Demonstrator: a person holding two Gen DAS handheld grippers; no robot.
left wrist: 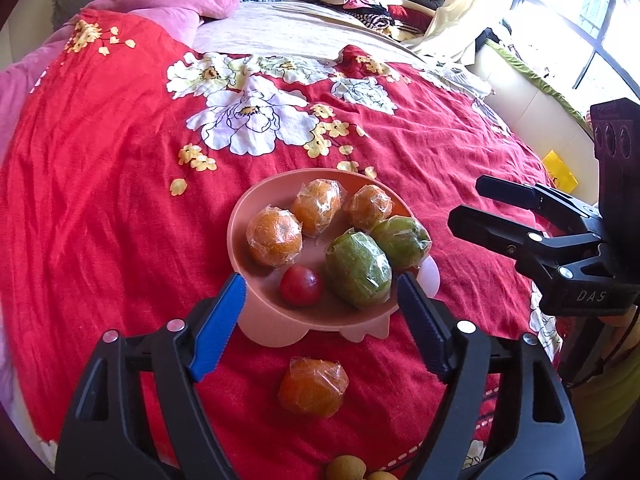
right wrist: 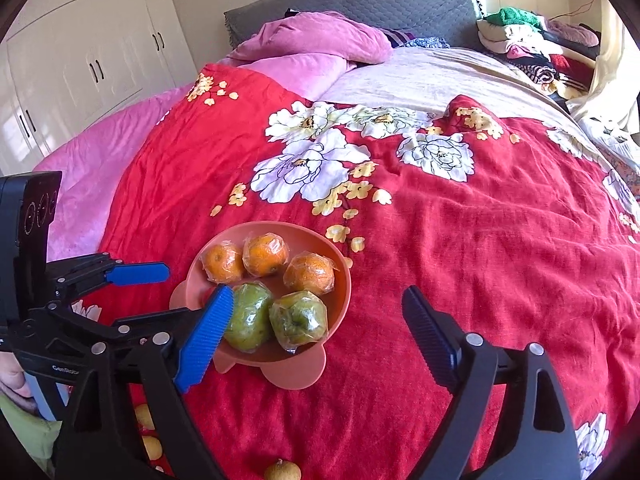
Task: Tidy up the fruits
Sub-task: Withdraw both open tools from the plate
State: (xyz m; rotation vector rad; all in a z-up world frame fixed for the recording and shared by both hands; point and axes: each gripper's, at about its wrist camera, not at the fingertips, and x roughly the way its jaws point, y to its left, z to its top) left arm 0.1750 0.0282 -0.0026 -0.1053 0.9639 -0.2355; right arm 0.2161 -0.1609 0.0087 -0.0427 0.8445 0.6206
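Left gripper (left wrist: 322, 294) hovered over the near rim of the salmon-pink plastic bowl (left wrist: 256, 316) on the red floral bedspread (left wrist: 100, 200), jaws wide apart, nothing between the pads. Bowl held three plastic-wrapped oranges (left wrist: 275, 237), two wrapped green fruits (left wrist: 358, 274) and a small red fruit (left wrist: 301, 285). One more wrapped orange (left wrist: 313, 387) lay on the bedspread just in front of the bowl. Right gripper (right wrist: 318, 338) stood to the bowl's right, jaws apart and empty.

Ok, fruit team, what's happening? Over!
Left gripper open, right gripper open, both empty. Pink plastic bowl holds six fruits. One plastic-wrapped orange on red blanket. Path clear.
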